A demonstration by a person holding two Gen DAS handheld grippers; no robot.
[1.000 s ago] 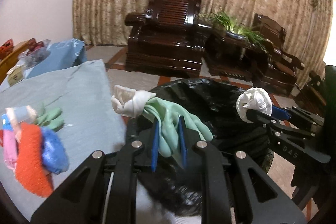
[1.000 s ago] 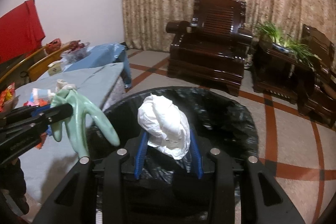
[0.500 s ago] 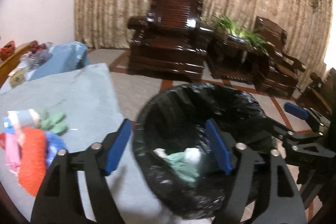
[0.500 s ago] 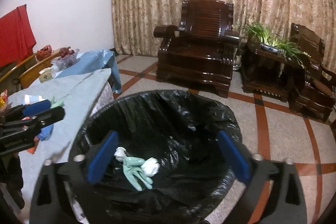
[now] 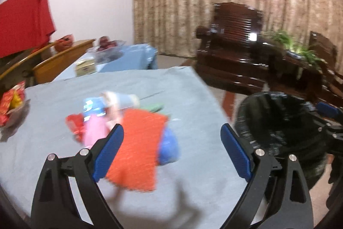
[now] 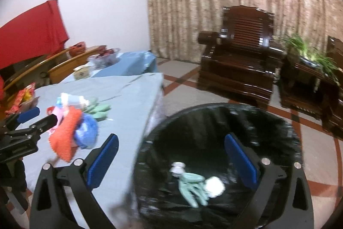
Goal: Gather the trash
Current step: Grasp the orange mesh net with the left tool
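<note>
Left gripper (image 5: 171, 141) is over the table (image 5: 193, 100), its jaws having just been opening and now spread wide with nothing gripped; blue pads (image 5: 109, 149) frame the pile of trash on the grey-blue cloth. Pile, blurred: orange scrubbing cloth (image 5: 137, 149) on top, blue wad (image 5: 169, 147) touching its right edge, pink piece (image 5: 94, 132) and red scrap (image 5: 75, 121) at its left, a light tube-like item (image 5: 120, 100) behind. Right gripper (image 6: 171, 160) is above the black-lined bin (image 6: 278, 128), which stands just beside the table edge; jaws fully apart, empty. In the bin bottom lie a green glove (image 6: 190, 184) and a white wad (image 6: 214, 185), touching. A second green glove (image 6: 98, 108) lies on the table behind the pile.
</note>
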